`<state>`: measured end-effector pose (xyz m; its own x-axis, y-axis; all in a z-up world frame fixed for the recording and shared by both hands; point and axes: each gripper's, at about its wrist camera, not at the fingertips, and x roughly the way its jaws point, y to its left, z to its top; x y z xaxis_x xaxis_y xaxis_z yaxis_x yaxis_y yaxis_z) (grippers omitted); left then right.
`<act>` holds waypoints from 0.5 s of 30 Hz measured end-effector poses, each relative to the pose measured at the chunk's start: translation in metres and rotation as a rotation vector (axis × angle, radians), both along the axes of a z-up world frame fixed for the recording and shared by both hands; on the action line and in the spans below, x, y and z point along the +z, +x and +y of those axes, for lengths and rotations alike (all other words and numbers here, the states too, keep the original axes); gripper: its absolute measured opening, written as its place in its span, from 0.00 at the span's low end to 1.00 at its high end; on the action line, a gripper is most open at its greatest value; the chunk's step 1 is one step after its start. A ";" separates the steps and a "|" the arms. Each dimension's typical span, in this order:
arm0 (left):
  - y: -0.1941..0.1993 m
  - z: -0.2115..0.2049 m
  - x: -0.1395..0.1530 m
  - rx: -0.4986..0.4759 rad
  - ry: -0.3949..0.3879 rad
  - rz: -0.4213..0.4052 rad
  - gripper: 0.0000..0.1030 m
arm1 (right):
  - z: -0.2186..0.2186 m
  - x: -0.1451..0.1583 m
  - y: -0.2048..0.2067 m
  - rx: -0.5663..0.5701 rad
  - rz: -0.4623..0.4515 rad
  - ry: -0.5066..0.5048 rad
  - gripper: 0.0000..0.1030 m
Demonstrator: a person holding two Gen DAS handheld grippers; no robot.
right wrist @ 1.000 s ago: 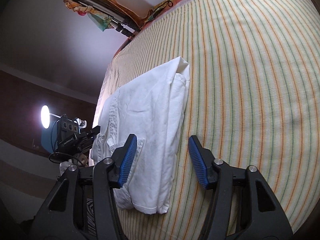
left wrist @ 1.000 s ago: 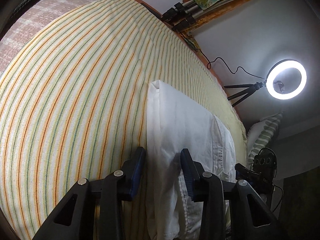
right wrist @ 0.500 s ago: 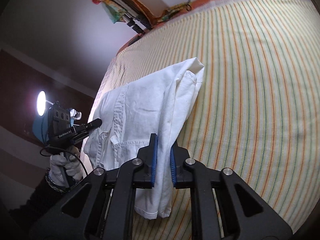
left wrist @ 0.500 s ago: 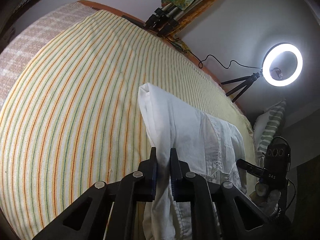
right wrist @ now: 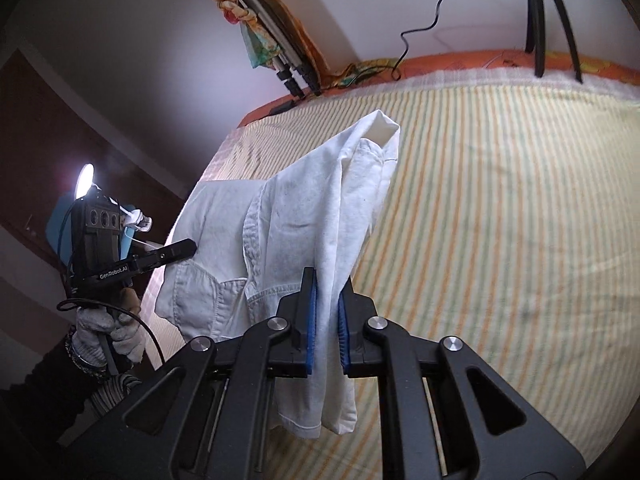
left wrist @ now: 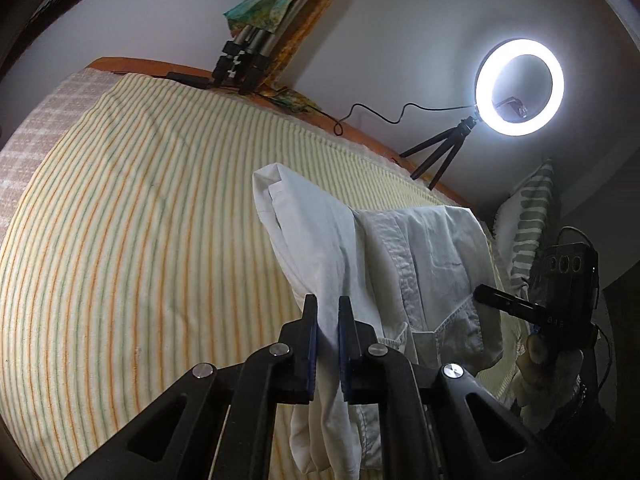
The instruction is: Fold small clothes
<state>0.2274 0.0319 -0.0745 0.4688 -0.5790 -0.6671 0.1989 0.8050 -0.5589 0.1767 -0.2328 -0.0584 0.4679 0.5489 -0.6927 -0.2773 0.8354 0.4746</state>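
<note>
A pair of small white shorts point(left wrist: 360, 256), folded lengthwise, is lifted off the striped bed cover point(left wrist: 140, 240). My left gripper point(left wrist: 328, 316) is shut on one end of its folded edge. My right gripper point(right wrist: 327, 292) is shut on the other end of the shorts point(right wrist: 312, 208). The cloth hangs between the two grippers, raised at the near side, with its far corner pointing up and away. In each view the other gripper shows at the edge: the right one point(left wrist: 560, 292) and the left one point(right wrist: 120, 256).
The yellow cover with orange and green stripes point(right wrist: 500, 220) spans the bed. A lit ring light on a small tripod point(left wrist: 520, 88) stands at the far edge. Folded tripods and colourful cloth point(left wrist: 256, 40) lean on the wall. A striped pillow point(left wrist: 532, 208) lies at the right.
Both grippers closed on the shorts' folded edge and lifted it off the cover. The cloth now hangs raised, and both views tilted up toward the wall.
</note>
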 end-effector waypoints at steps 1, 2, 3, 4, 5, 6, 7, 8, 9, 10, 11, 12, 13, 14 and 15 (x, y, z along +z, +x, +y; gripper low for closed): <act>0.002 -0.007 0.001 -0.010 -0.004 -0.002 0.05 | -0.006 0.002 0.000 -0.009 -0.004 -0.002 0.10; 0.003 -0.015 0.002 -0.021 -0.011 -0.003 0.05 | -0.015 0.005 0.000 -0.022 -0.009 -0.004 0.10; 0.006 -0.023 0.004 -0.032 -0.015 -0.005 0.05 | -0.021 0.008 -0.001 -0.032 -0.014 -0.008 0.10; 0.008 -0.032 0.006 -0.043 -0.017 -0.009 0.05 | -0.030 0.011 -0.002 -0.043 -0.021 -0.012 0.10; 0.011 -0.042 0.008 -0.055 -0.018 -0.017 0.05 | -0.038 0.013 -0.003 -0.052 -0.027 -0.018 0.09; 0.014 -0.052 0.009 -0.068 -0.016 -0.025 0.05 | -0.046 0.016 -0.004 -0.063 -0.034 -0.027 0.09; 0.017 -0.063 0.011 -0.081 -0.016 -0.033 0.05 | -0.054 0.018 -0.005 -0.072 -0.041 -0.036 0.09; 0.020 -0.074 0.013 -0.092 -0.020 -0.037 0.05 | -0.062 0.021 -0.006 -0.081 -0.048 -0.046 0.09; 0.024 -0.085 0.014 -0.105 -0.023 -0.042 0.05 | -0.071 0.024 -0.007 -0.093 -0.055 -0.058 0.09; 0.029 -0.097 0.015 -0.115 -0.026 -0.049 0.05 | -0.080 0.027 -0.008 -0.106 -0.060 -0.068 0.09; 0.033 -0.107 0.016 -0.124 -0.034 -0.040 0.05 | -0.089 0.029 -0.009 -0.118 -0.063 -0.075 0.09; 0.038 -0.118 0.016 -0.133 -0.048 -0.038 0.05 | -0.098 0.031 -0.009 -0.131 -0.066 -0.084 0.09; 0.042 -0.129 0.016 -0.144 -0.056 -0.038 0.05 | -0.107 0.033 -0.009 -0.143 -0.070 -0.094 0.09; 0.046 -0.141 0.016 -0.155 -0.058 -0.043 0.05 | -0.117 0.036 -0.009 -0.157 -0.073 -0.108 0.09; 0.050 -0.152 0.017 -0.165 -0.058 -0.049 0.05 | -0.126 0.038 -0.009 -0.169 -0.075 -0.118 0.09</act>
